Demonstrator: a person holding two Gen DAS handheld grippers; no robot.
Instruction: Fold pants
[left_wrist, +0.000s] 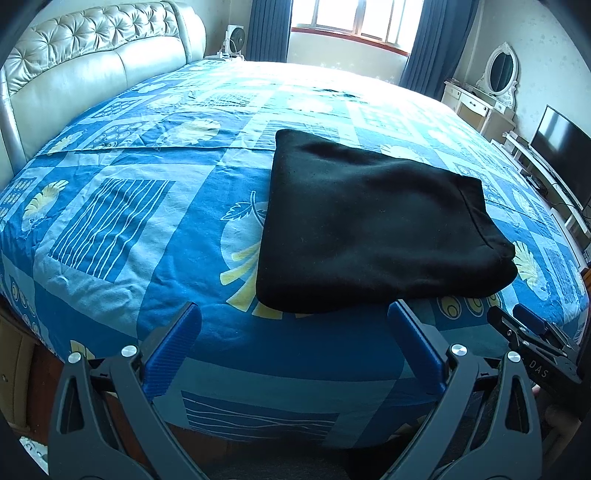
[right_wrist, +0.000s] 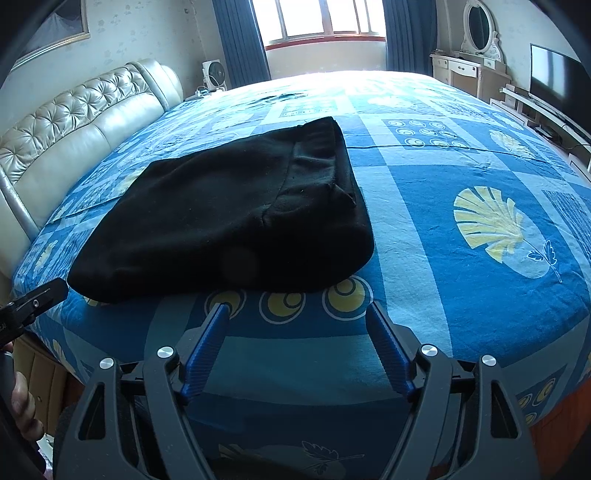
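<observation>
The black pants (left_wrist: 373, 229) lay folded into a thick, roughly square bundle on the bed (left_wrist: 155, 236), near its front edge & a bit toward the front right corner as the left wrist cam saw it. In the right wrist view the same bundle sat left of centre, its near edge just short of the row of yellow circles printed on the blue patterned sheet (right_wrist: 443, 236). A seam or hem ran down the bundle's right side, w/ layers stacked at that edge.

The left gripper (left_wrist: 295, 314) hung above the front edge of the bed w/ its blue fingers (left_wrist: 177, 343) spread wide, nothing between them; right fingertip was close to the pants' near edge, contact not clear. The right gripper (right_wrist: 297, 312) was likewise spread apart & empty, its fingers over the sheet just in front of the bundle, apart from the cloth. Each gripper showed at the border of the other's view.

Behind: a tufted cream headboard (left_wrist: 85, 62) along the bed's left side, a window (left_wrist: 354, 18) w/ blue curtains (left_wrist: 436, 40) past the far edge, a white vanity w/ oval mirror (left_wrist: 498, 74) & a dark TV (left_wrist: 557, 147) to the right
</observation>
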